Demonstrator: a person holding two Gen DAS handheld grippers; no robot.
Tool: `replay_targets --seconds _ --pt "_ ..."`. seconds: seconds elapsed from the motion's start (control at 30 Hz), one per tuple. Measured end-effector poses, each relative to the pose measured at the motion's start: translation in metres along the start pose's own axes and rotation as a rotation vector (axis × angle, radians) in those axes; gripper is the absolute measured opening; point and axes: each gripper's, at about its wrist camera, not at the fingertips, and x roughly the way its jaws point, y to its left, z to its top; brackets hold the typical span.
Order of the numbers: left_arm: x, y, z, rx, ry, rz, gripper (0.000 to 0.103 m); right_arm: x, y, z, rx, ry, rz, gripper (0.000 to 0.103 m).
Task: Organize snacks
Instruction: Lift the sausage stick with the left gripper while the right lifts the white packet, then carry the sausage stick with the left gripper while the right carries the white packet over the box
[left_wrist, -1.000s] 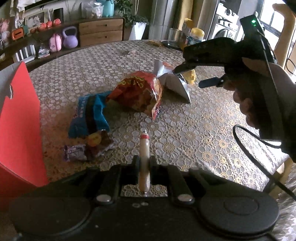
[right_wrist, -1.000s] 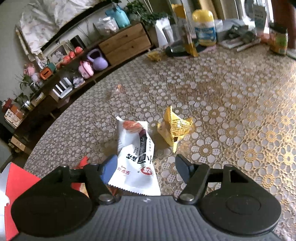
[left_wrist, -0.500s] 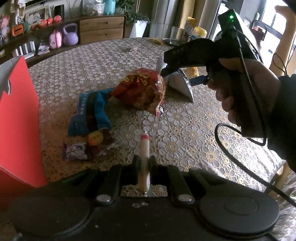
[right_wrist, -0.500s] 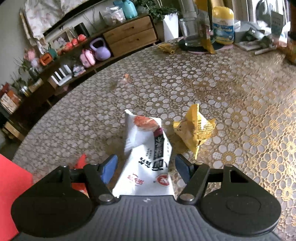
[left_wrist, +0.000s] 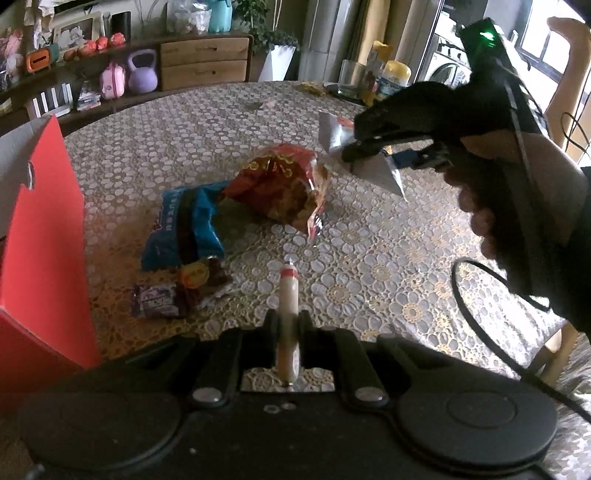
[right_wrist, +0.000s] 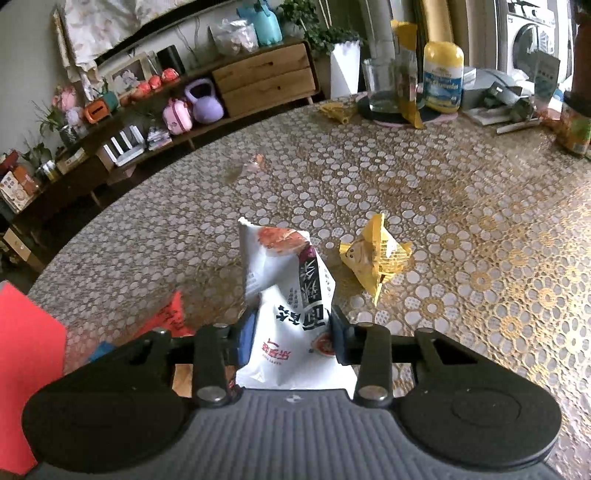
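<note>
My left gripper (left_wrist: 288, 325) is shut on a thin sausage stick (left_wrist: 287, 295) with a red band, held above the table. My right gripper (right_wrist: 291, 334) is shut on a white snack bag (right_wrist: 291, 295) and holds it off the table; it also shows in the left wrist view (left_wrist: 369, 147), with the bag's silver back (left_wrist: 369, 168). On the tablecloth lie a red-orange chip bag (left_wrist: 284, 192), a blue packet (left_wrist: 184, 225), a purple candy wrapper (left_wrist: 153, 299) and a small yellow packet (right_wrist: 376, 254).
A red box (left_wrist: 40, 236) stands at the left edge. At the table's far side are a glass (right_wrist: 380, 88), a yellow-capped jar (right_wrist: 443, 77) and papers. A low cabinet (right_wrist: 266, 77) with a purple kettlebell stands behind the table.
My right gripper closed on the white snack bag and raised it off the table. My left gripper kept holding the sausage stick almost still.
</note>
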Motion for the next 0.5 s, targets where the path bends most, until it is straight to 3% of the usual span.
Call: replay_targets --seconds 0.5 --pt "-0.055 -0.013 0.000 0.004 -0.080 -0.004 0.007 -0.106 0.008 -0.033 -0.041 -0.034 0.057 0.039"
